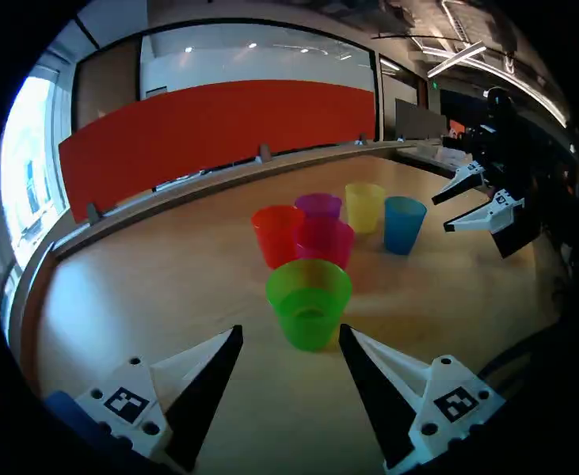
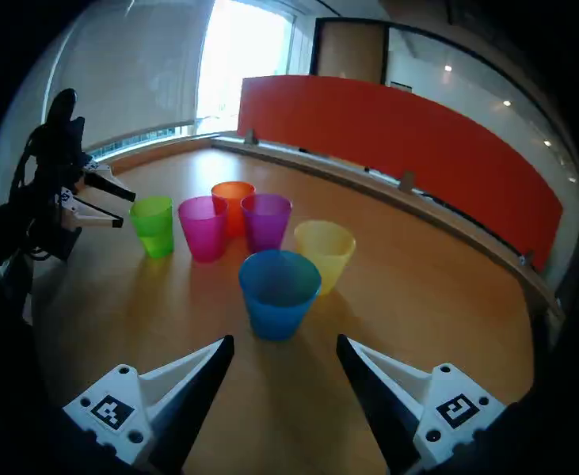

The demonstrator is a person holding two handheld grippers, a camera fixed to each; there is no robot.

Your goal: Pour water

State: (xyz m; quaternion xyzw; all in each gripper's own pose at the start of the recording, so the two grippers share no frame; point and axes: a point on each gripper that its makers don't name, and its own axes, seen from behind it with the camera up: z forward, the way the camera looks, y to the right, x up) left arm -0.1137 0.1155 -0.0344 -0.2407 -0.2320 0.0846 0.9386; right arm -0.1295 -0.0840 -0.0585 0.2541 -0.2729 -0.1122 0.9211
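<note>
The left gripper (image 1: 290,328) is gaping wide, empty, green cup (image 1: 309,305) just past its tips. The right gripper (image 2: 283,339) is gaping likewise, blue cup (image 2: 279,294) ahead.

You're facing cups (image 1: 309,305) of translucent, glossy plastic on a smooth, lightly shiny wooden desk (image 1: 146,293), possibly laminate.
</note>
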